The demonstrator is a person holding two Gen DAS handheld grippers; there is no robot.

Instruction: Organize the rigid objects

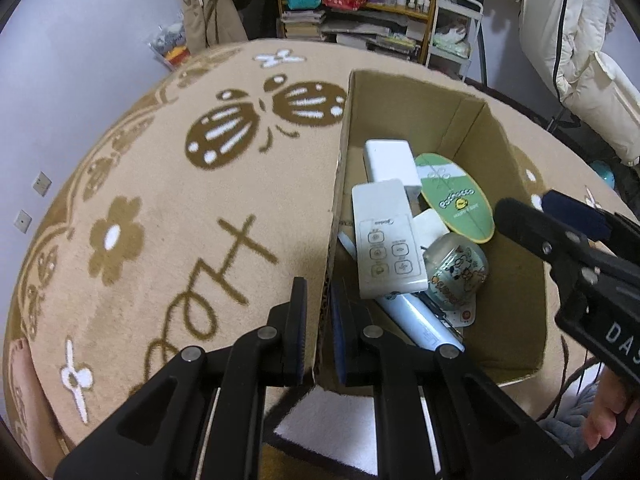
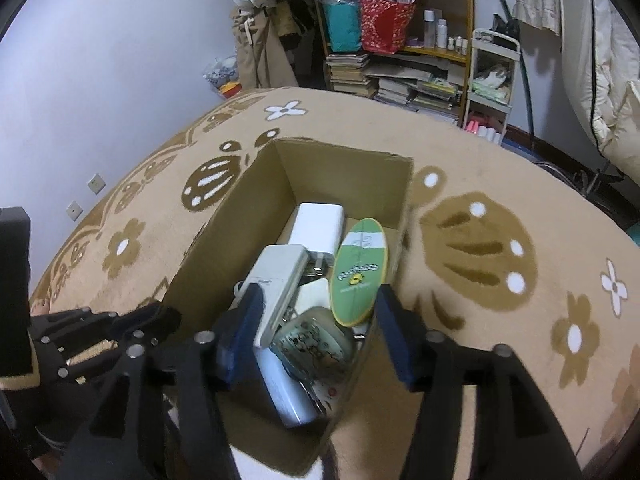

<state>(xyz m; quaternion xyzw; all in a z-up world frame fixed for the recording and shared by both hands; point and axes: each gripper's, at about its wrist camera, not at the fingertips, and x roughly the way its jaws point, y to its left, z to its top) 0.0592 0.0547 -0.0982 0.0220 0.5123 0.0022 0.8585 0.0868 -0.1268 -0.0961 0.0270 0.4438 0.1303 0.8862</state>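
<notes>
Left wrist view shows the cardboard box (image 1: 500, 168) on a tan floral blanket (image 1: 160, 208), holding a white remote control (image 1: 386, 236), a white power adapter (image 1: 390, 162), a green oval disc (image 1: 456, 196), a clear cartoon-printed case (image 1: 456, 268) and a pale blue tube (image 1: 420, 324) — all heaped together. The left gripper (image 1: 319, 312) is clamped on the box's left wall, one finger each side. Right wrist view has the right gripper (image 2: 320, 320) above the box's near end — jaws spread wide, holding nothing; a cluttered bookshelf (image 2: 400, 60) stands behind.
</notes>
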